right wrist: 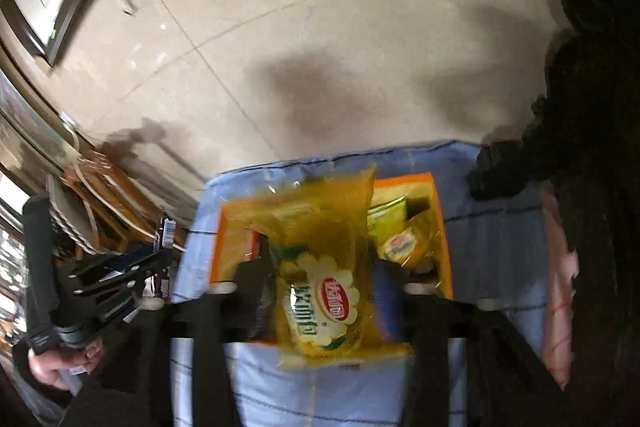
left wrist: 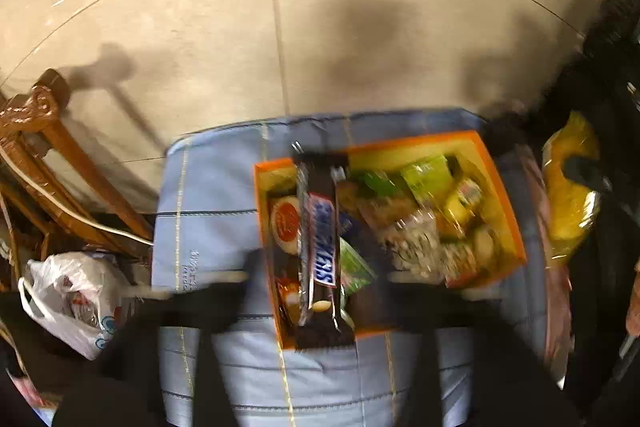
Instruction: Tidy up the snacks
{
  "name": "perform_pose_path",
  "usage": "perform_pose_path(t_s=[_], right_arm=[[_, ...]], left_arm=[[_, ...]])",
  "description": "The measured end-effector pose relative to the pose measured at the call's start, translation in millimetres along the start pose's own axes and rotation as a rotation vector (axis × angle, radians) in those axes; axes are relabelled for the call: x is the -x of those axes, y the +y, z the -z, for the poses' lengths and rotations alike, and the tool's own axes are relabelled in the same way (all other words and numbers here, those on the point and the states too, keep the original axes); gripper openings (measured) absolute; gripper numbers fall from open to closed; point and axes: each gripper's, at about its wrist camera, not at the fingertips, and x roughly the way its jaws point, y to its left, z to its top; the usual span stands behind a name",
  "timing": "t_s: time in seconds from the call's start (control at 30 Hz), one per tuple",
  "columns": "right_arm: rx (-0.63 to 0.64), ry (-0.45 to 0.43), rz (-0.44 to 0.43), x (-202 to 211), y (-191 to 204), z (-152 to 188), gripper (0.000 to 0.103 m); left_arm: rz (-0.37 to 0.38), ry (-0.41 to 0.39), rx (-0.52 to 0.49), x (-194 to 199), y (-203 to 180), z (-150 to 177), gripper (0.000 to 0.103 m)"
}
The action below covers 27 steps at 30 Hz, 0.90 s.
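Progress: we are judging the orange box [left wrist: 496, 187], sitting at centre frame on the blue cushion [left wrist: 208, 227], to be mostly filled; two snacks are left to place.
Left gripper [left wrist: 320, 291]: we are pinching the Snickers bar [left wrist: 320, 243] narrowly, hanging it over the box's left end.
Right gripper [right wrist: 320, 307]: we are clamping the yellow bread pack [right wrist: 320, 291], holding it above the box, lower centre.

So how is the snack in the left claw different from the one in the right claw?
The Snickers bar is long, narrow and dark brown; the yellow packet is wide, see-through and yellow. The bar is a single piece, whereas the packet shows a flower-shaped label. Both hang above the orange box, each gripped by a claw.
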Motion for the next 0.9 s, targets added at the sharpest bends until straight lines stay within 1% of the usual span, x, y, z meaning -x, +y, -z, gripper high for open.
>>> perform_pose_path(t_s=[0.07,0.1,0.17,0.2,0.27,0.3,0.37,0.43,0.5,0.53,0.63,0.7,0.77,0.8,0.83,0.9], right_arm=[[0.015,-0.013,0.038,-2,-1,-3,0.099],[0.026,-0.015,0.047,-3,-2,-3,0.099],[0.026,-0.024,0.062,0,-4,1,0.099],[0.025,-0.023,0.062,1,-5,4,0.099],[0.018,-0.026,0.058,6,-6,13,0.099],[0.017,-0.030,0.060,10,-6,19,0.099],[0.017,-0.051,0.095,21,-4,38,0.099],[0.025,-0.078,0.120,34,-3,63,0.099],[0.030,-0.117,0.130,48,0,93,0.099],[0.029,-0.141,0.138,54,1,106,0.099],[0.035,-0.206,0.176,73,7,153,0.099],[0.044,-0.233,0.196,84,9,178,0.099],[0.079,-0.259,0.244,95,16,203,0.099],[0.095,-0.266,0.273,100,19,211,0.099],[0.111,-0.276,0.299,105,23,219,0.099],[0.127,-0.296,0.314,116,27,231,0.099]], left_arm=[[-0.061,-0.034,0.017,-4,0,-1,0.099],[-0.073,-0.034,0.002,-10,-2,-2,0.099],[-0.078,-0.020,-0.017,-16,-3,0,0.099],[-0.095,-0.015,-0.018,-20,-4,3,0.099],[-0.108,-0.022,-0.023,-21,-6,13,0.099],[-0.101,-0.026,-0.023,-18,-8,18,0.099],[-0.094,-0.033,-0.031,-13,-13,29,0.099],[-0.089,-0.065,-0.037,1,-21,47,0.099],[-0.054,-0.094,-0.073,17,-36,74,0.099],[-0.049,-0.113,-0.079,25,-42,83,0.099],[-0.042,-0.197,-0.071,55,-59,123,0.099],[-0.028,-0.253,-0.032,74,-65,152,0.099],[-0.008,-0.267,0.000,84,-69,174,0.099],[0.007,-0.257,-0.002,88,-74,184,0.099],[0.012,-0.253,-0.016,92,-79,192,0.099],[-0.013,-0.254,-0.067,101,-91,208,0.099]])
